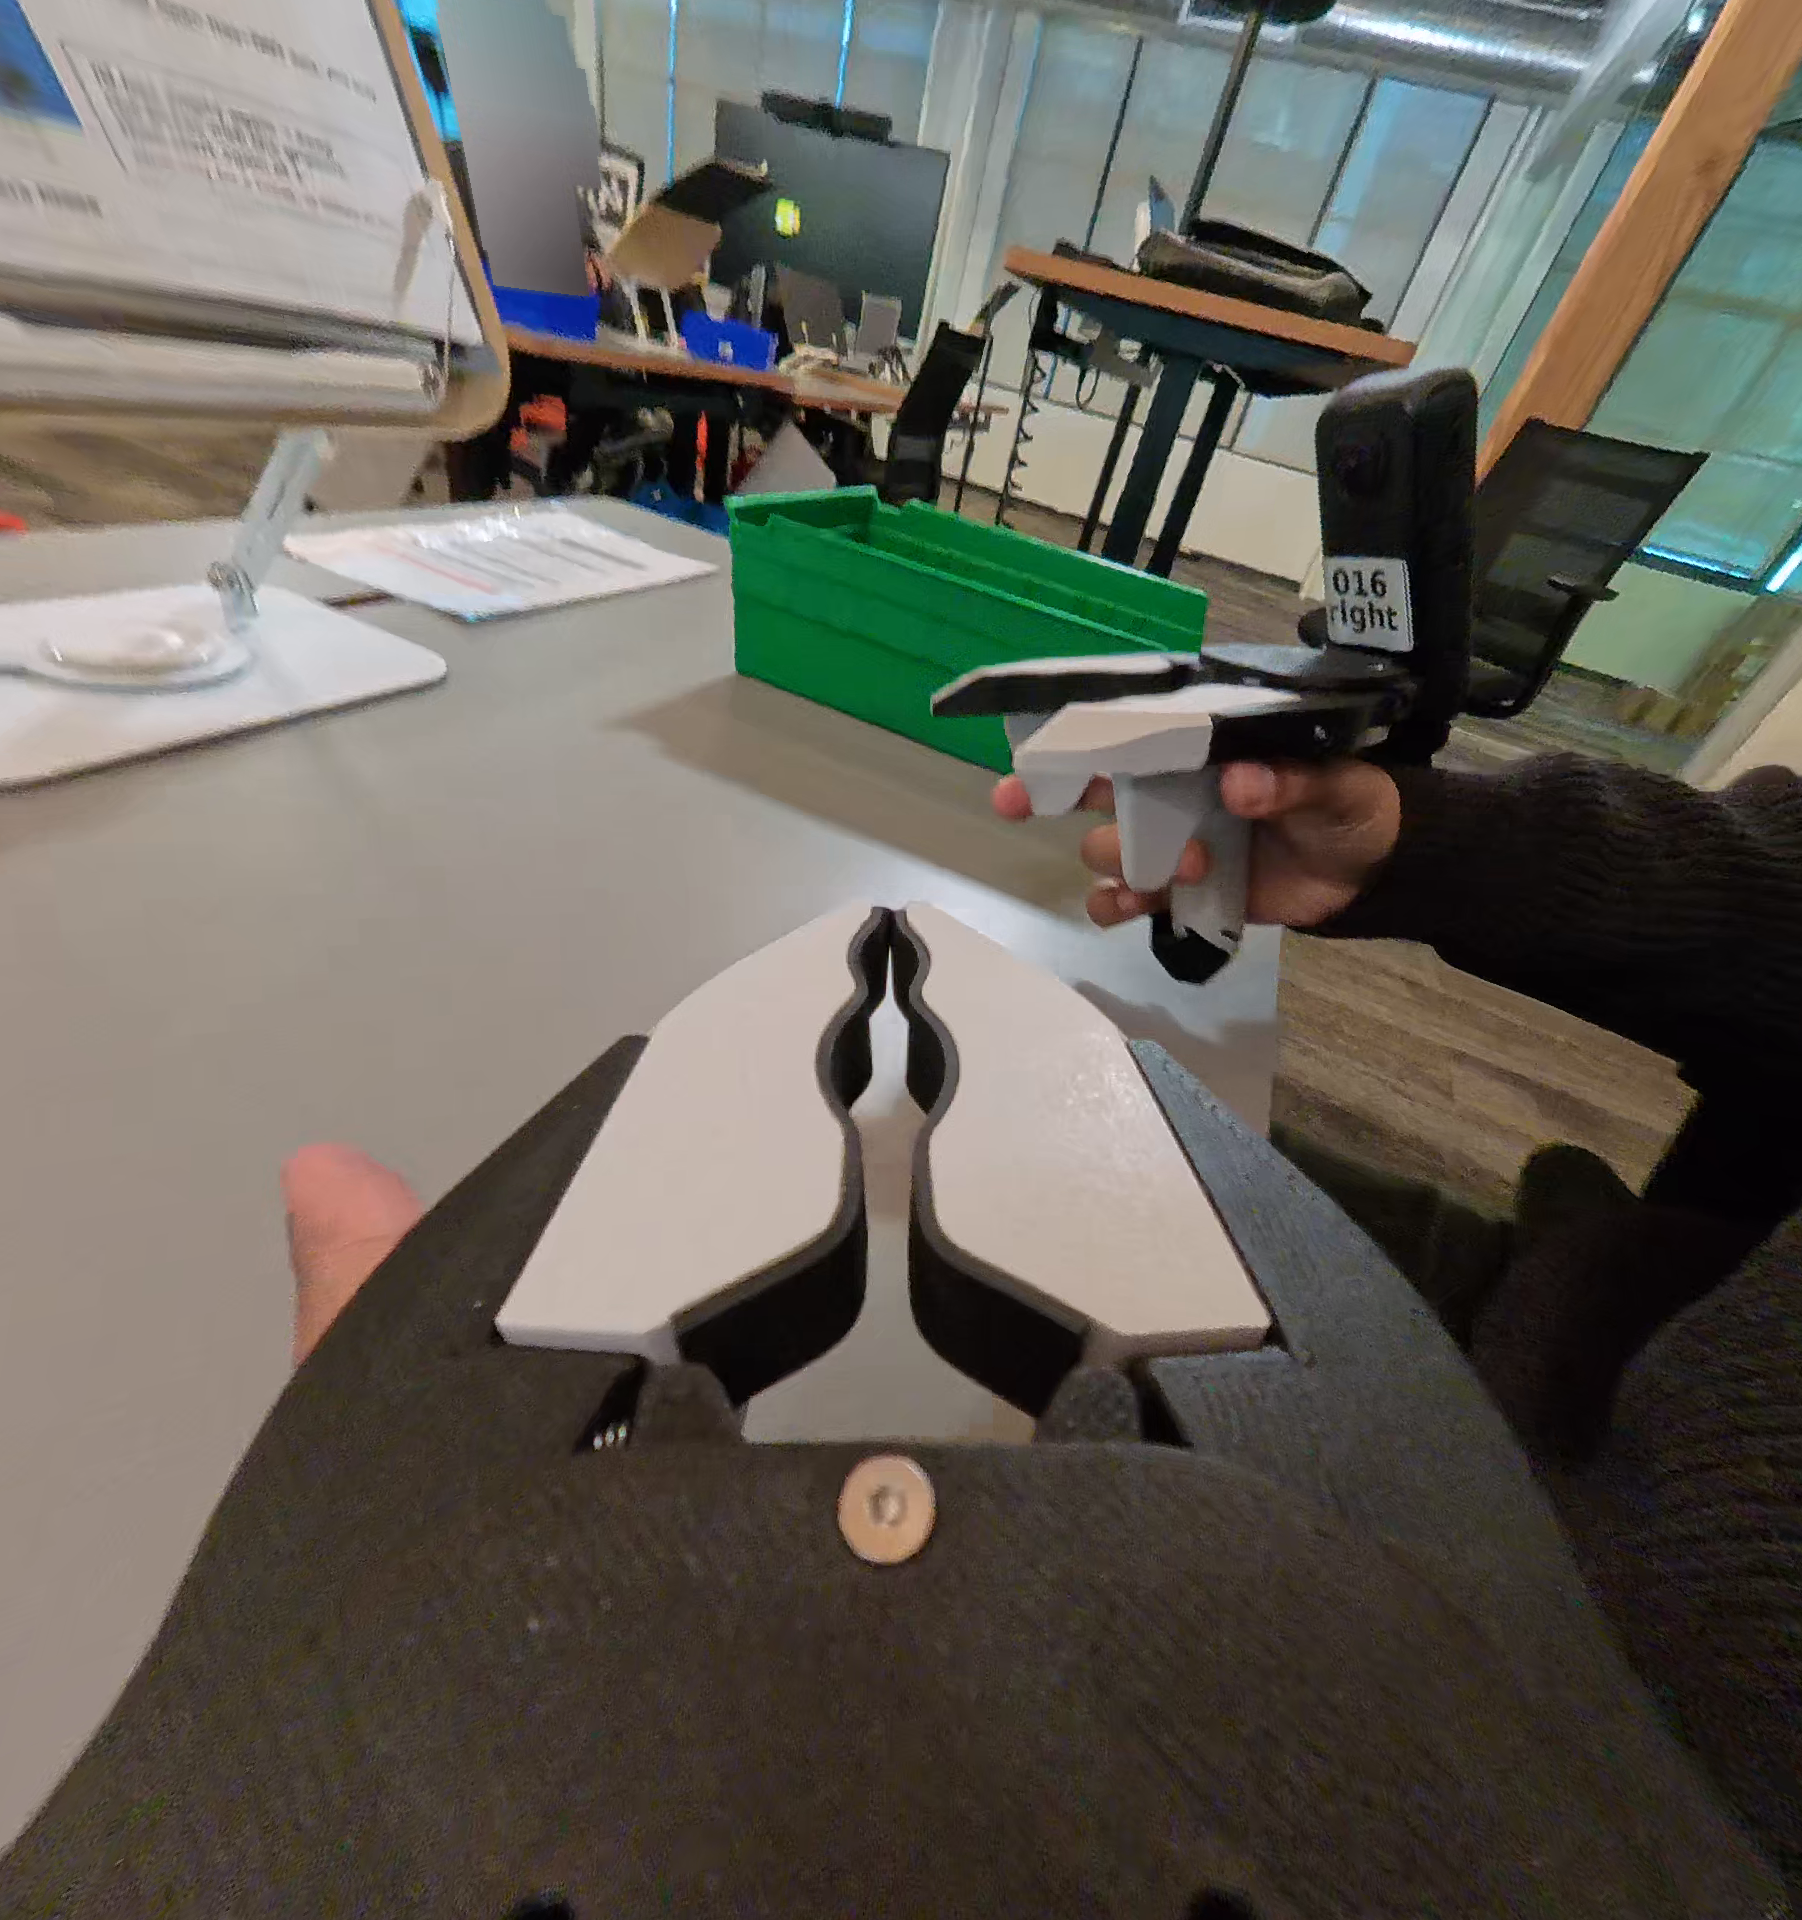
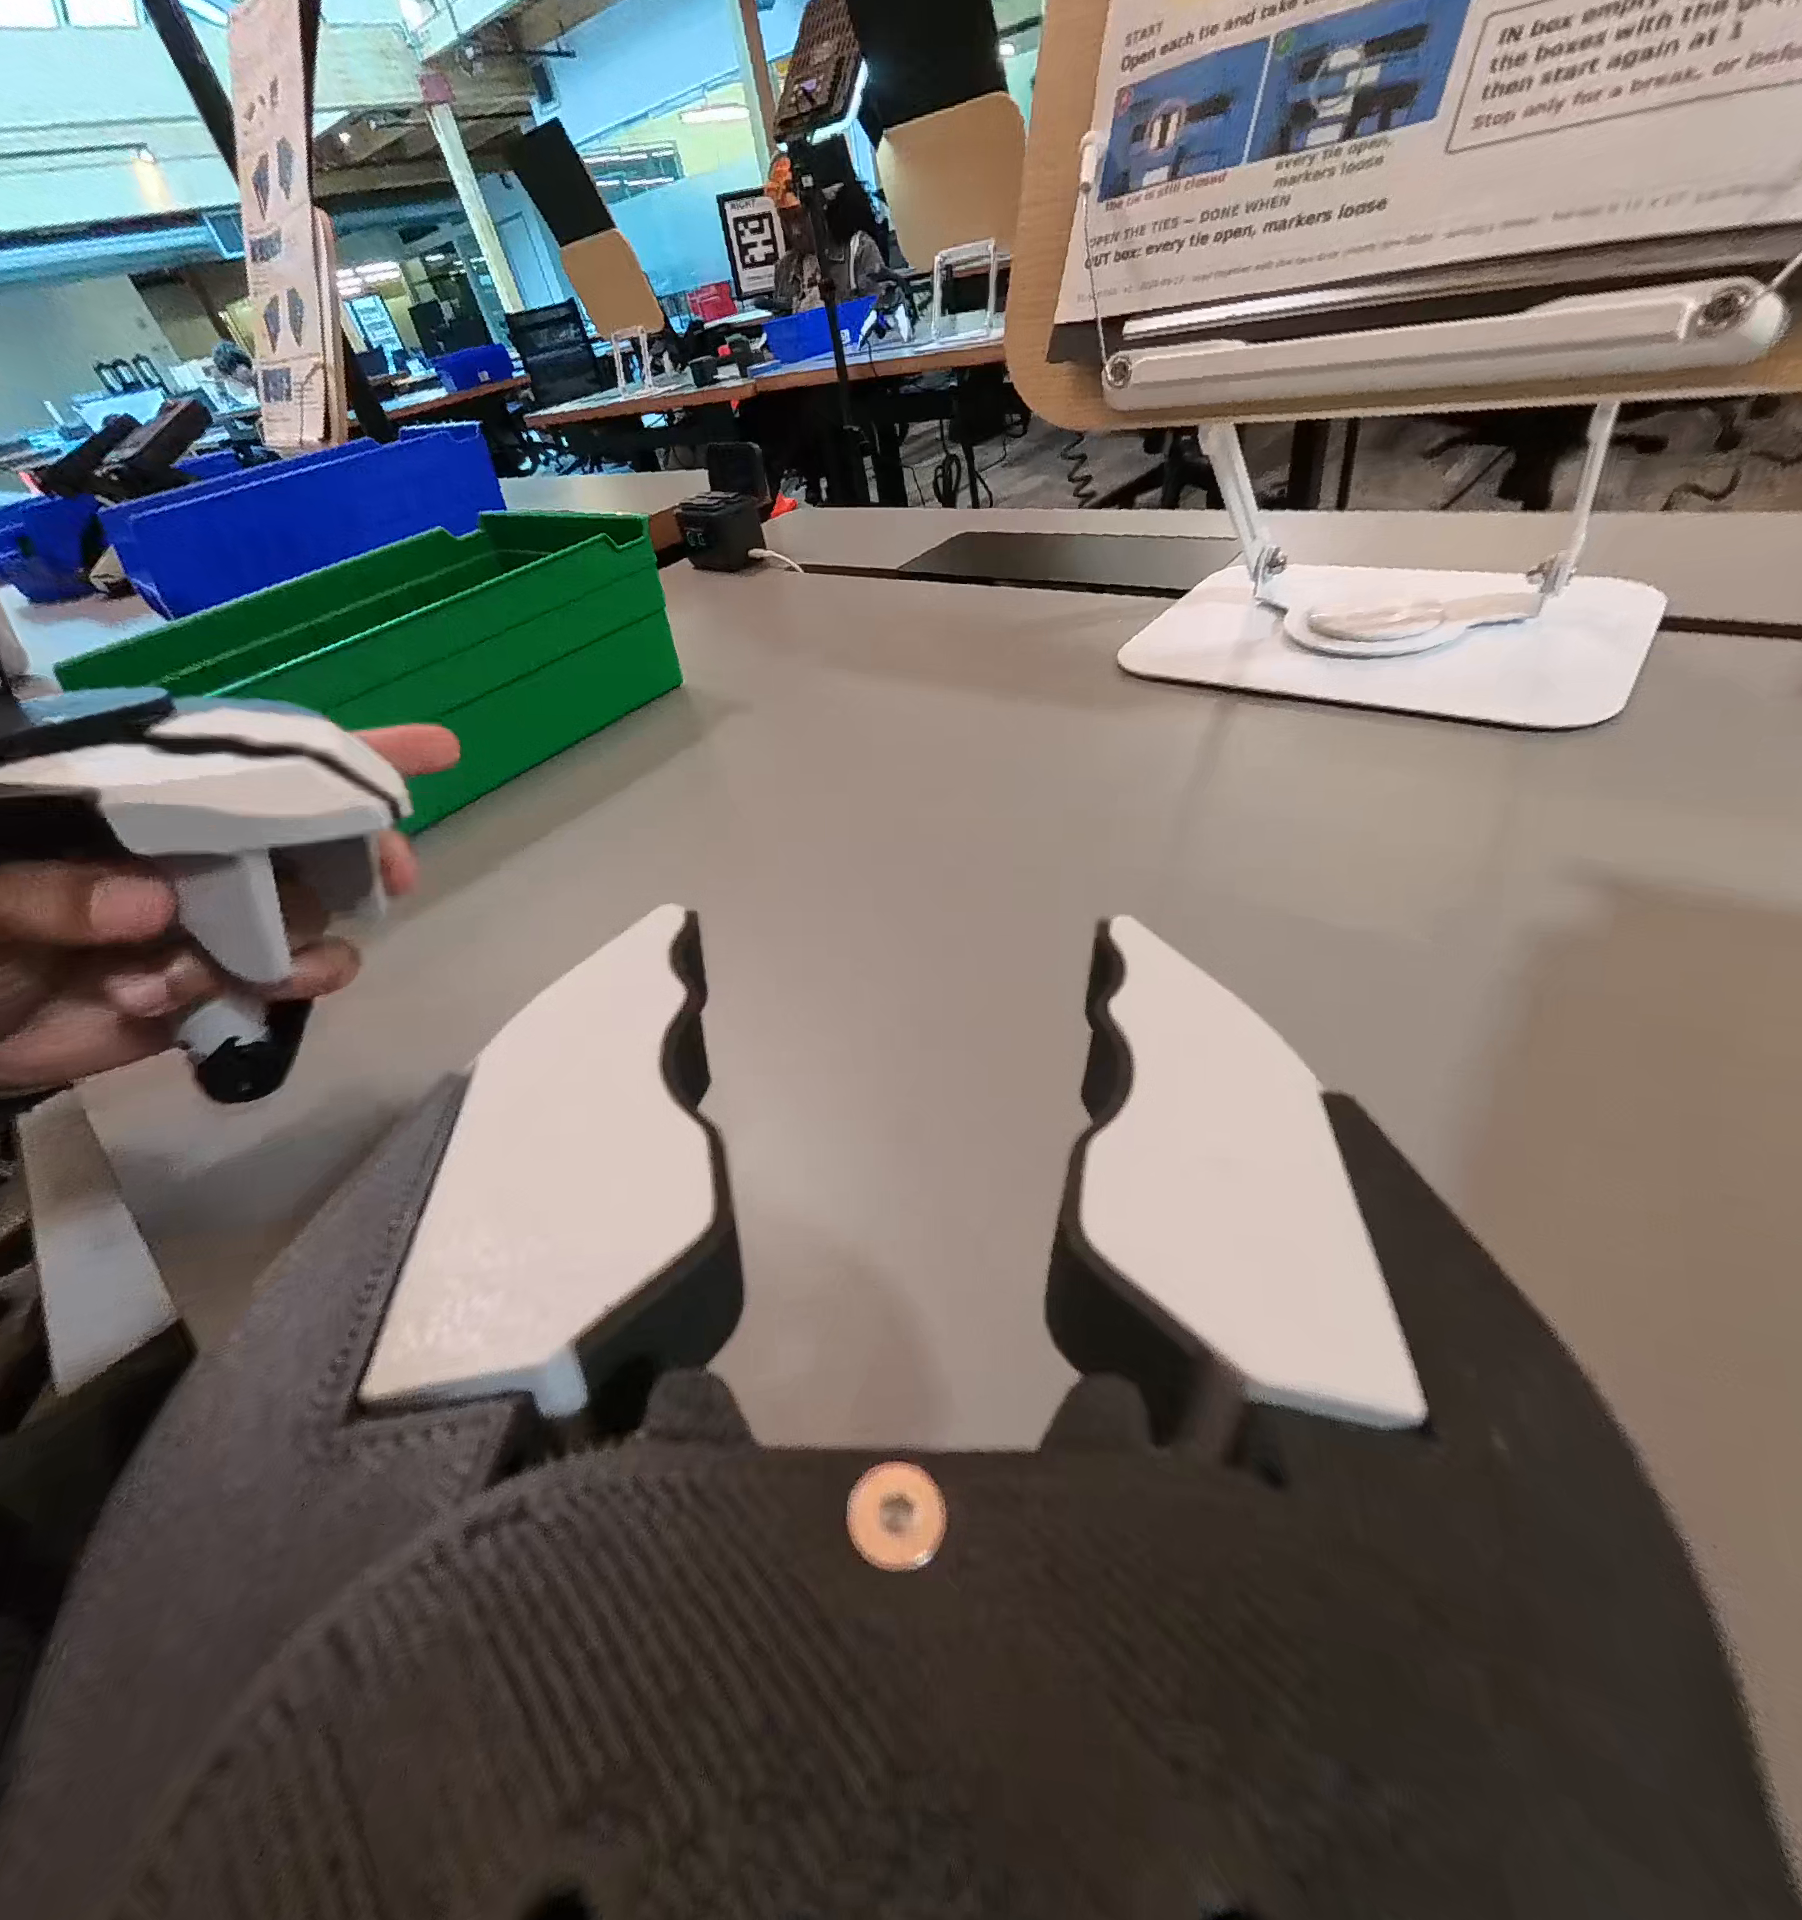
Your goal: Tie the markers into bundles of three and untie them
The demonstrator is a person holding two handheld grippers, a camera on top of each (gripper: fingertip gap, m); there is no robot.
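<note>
**Two handheld grippers above a grey worktop, one closed and one spread**

Left wrist view. Both white, flat-topped fingers of the left gripper (image 1: 892, 920) meet at their tips; the jaws are closed and hold nothing. Black, wavy-profiled pads line the inner edges, leaving an oval gap behind the contact point. The body is black ribbed printed plastic with a round metal screw at its centre. The fingers point away over the smooth matte grey worktop (image 1: 357, 935). Ahead and to the right stands a green bin (image 1: 876, 613), a rectangular ridged plastic box with its long axis running obliquely away to the right. In front of the bin, the right gripper (image 1: 954, 698) is held in a hand (image 1: 1281, 842) with a dark knitted sleeve; it points left, and a black camera block stands upright on it. At upper left is a document stand (image 1: 253, 665) with a white rounded-corner base plate, a metal hinge arm and a printed sheet.

Right wrist view. The right gripper (image 2: 897, 920) has its jaws spread wide and empty, with bare worktop (image 2: 980, 779) visible between the fingers. The left gripper (image 2: 393, 790) appears at left, closed, pointing right, just in front of the green bin (image 2: 523, 665). Blue bins (image 2: 294, 520) sit behind it. The document stand (image 2: 1396, 644) is at upper right.
</note>
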